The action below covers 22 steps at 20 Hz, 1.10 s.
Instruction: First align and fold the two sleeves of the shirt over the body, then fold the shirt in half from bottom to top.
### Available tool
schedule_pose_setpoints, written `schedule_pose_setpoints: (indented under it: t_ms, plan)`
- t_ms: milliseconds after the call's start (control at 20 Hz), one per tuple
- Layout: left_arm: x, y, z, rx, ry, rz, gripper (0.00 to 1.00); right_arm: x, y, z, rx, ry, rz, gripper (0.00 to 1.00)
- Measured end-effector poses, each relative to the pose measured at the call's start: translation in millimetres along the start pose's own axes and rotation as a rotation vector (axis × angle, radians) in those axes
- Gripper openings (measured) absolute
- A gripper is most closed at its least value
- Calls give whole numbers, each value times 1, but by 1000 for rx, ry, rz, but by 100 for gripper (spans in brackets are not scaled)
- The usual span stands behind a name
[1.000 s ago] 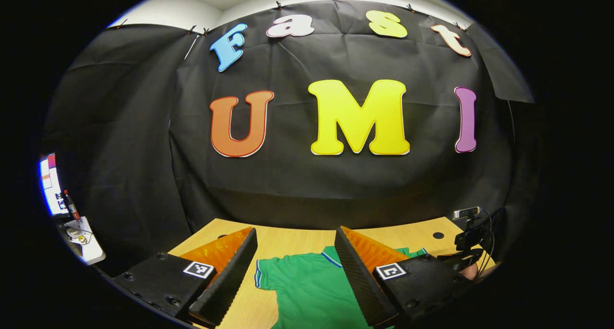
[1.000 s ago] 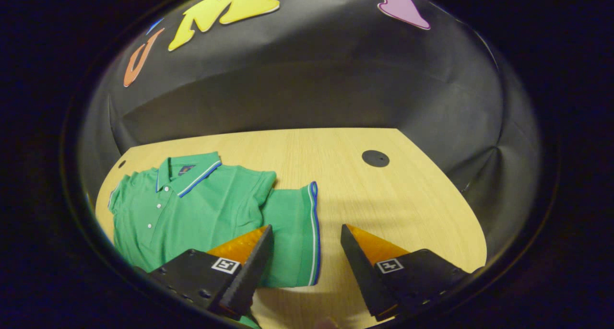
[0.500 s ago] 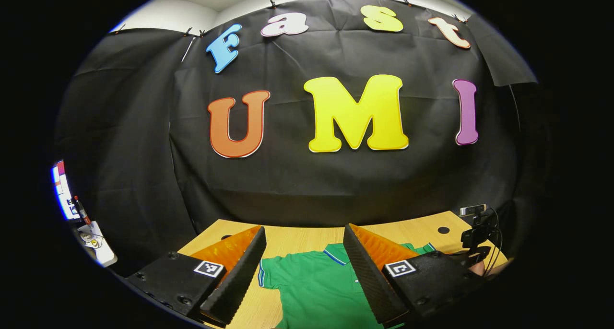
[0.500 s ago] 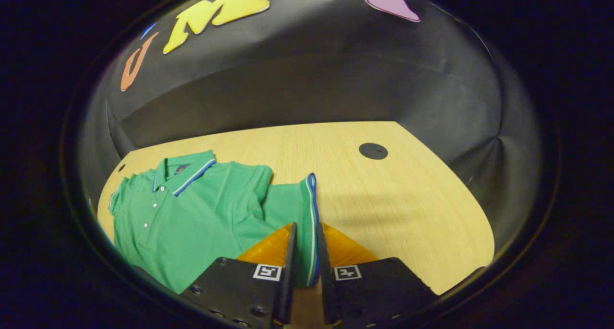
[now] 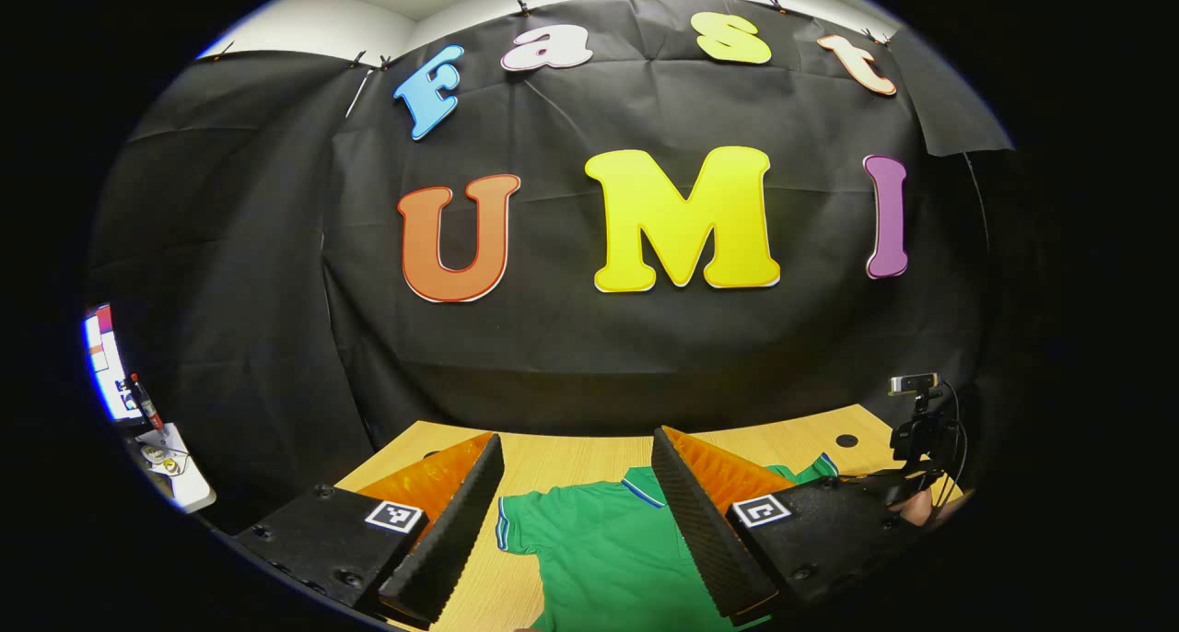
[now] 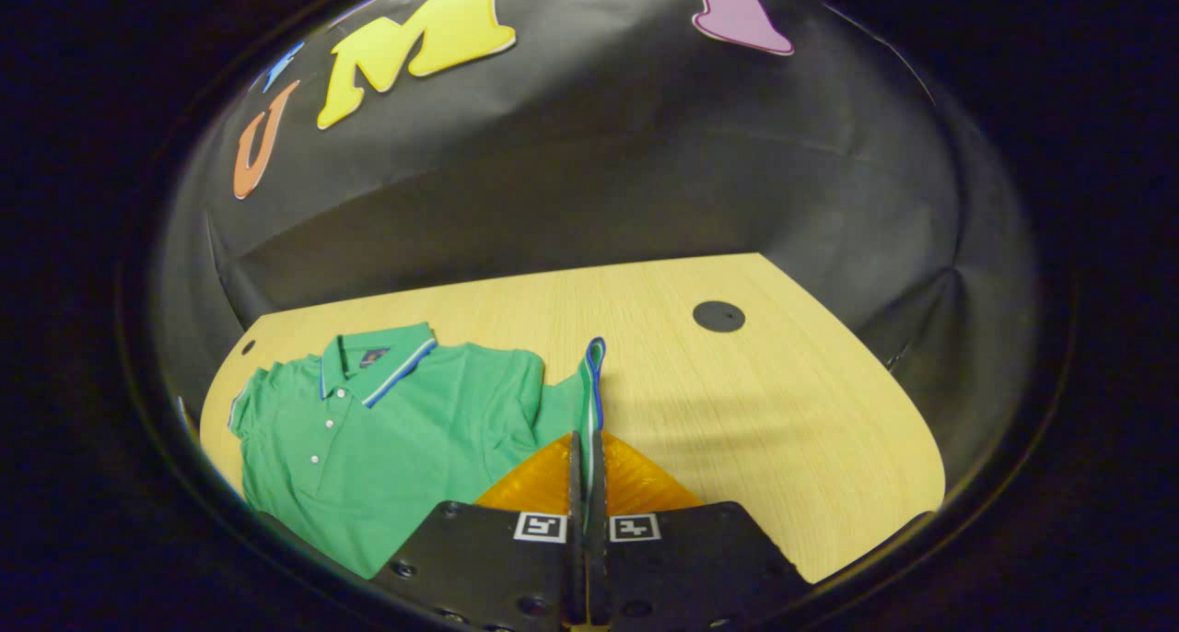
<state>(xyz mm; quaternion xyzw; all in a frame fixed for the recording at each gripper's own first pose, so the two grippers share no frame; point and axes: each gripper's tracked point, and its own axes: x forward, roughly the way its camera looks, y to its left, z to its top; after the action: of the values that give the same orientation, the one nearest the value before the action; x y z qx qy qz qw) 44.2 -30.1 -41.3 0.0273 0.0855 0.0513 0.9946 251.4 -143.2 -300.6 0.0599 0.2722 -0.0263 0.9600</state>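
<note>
Sleeve [image 6: 589,388] edge sits pinched between the fingers of my right gripper [image 6: 586,466], its striped cuff running straight away from me. Shirt [image 6: 396,429] body lies flat on the table [image 6: 737,402] to that gripper's left, collar at the far end, so I judge the fold goes leftward over the chest. My left gripper [image 5: 576,512] hovers wide open above the shirt's other shoulder, holding nothing.
</note>
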Motion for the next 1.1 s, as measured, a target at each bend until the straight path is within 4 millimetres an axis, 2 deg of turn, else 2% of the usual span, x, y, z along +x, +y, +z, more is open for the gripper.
schedule_pose_setpoints:
  t_ms: [150, 350, 650, 800, 950, 1100]
  plan:
    - [-5, 11, 0, -21, -10, 16, 100, -12, 20, 14, -34, 1, -15, 0]
    - [-14, 35, -3, -55, -21, 57, 100, -24, 72, 25, -54, -1, 5, 2]
    - [-29, 76, -4, -62, -29, 117, 100, -22, 157, 19, -49, 25, 49, 0]
    - [-35, 93, -7, -69, -24, 135, 100, -24, 189, 11, -40, 45, 68, 2]
    - [-37, 105, -4, -69, -34, 142, 100, -28, 216, 12, -10, 30, 119, 12]
    - [-36, 110, -6, -94, -46, 122, 100, -47, 214, 16, -25, -14, 98, 53]
